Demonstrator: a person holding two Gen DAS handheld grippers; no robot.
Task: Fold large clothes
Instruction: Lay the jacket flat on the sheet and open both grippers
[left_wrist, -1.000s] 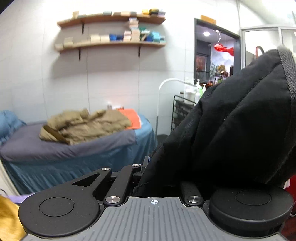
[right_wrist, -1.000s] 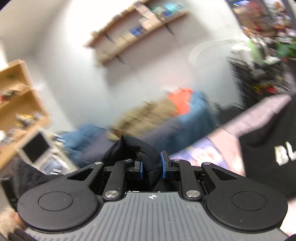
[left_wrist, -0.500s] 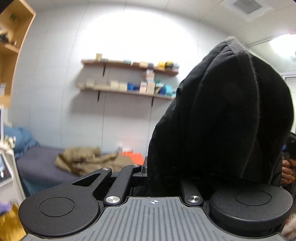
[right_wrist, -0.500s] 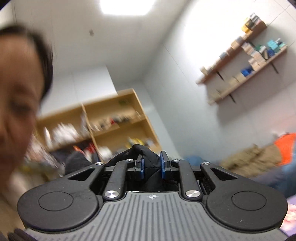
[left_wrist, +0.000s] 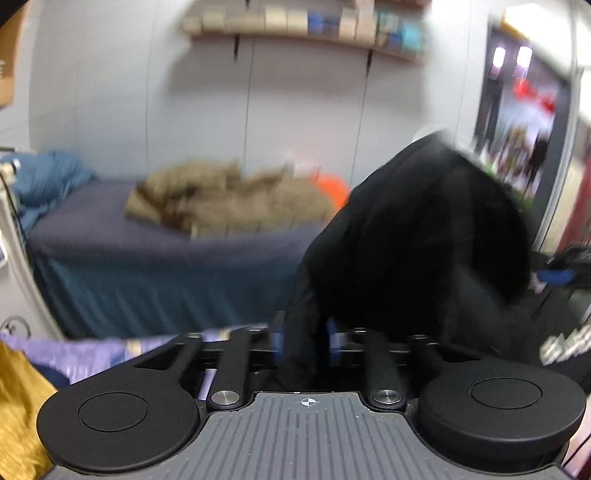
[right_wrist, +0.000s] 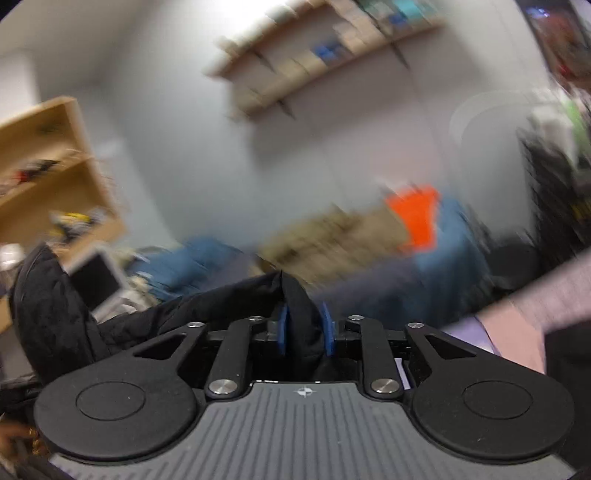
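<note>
- Black jacket (left_wrist: 424, 236) bunched between both tongs, lifted off the worktop (left_wrist: 92, 350) for laying out.
- Left tongs (left_wrist: 304, 341) opening, fabric loose between the pads.
- Right tongs (right_wrist: 304, 328) opening too, fold in the gap.

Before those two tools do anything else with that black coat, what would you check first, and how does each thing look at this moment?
1. Black coat between the left tool's blue pads: ok, fabric sits there while the jaws are opening.
2. Coat fold between the right tool's pads: ok, fabric is there, jaws opening too.
3. Either tool pinching firmly: not ok, both are letting go.
4. Landing spot under the coat: cannot tell, only a strip of purple cloth shows below.
5. Coat lying flat and smooth: not ok, it is bunched in a hump.
6. Sharp view: not ok, both pictures are smeared by motion.
</note>
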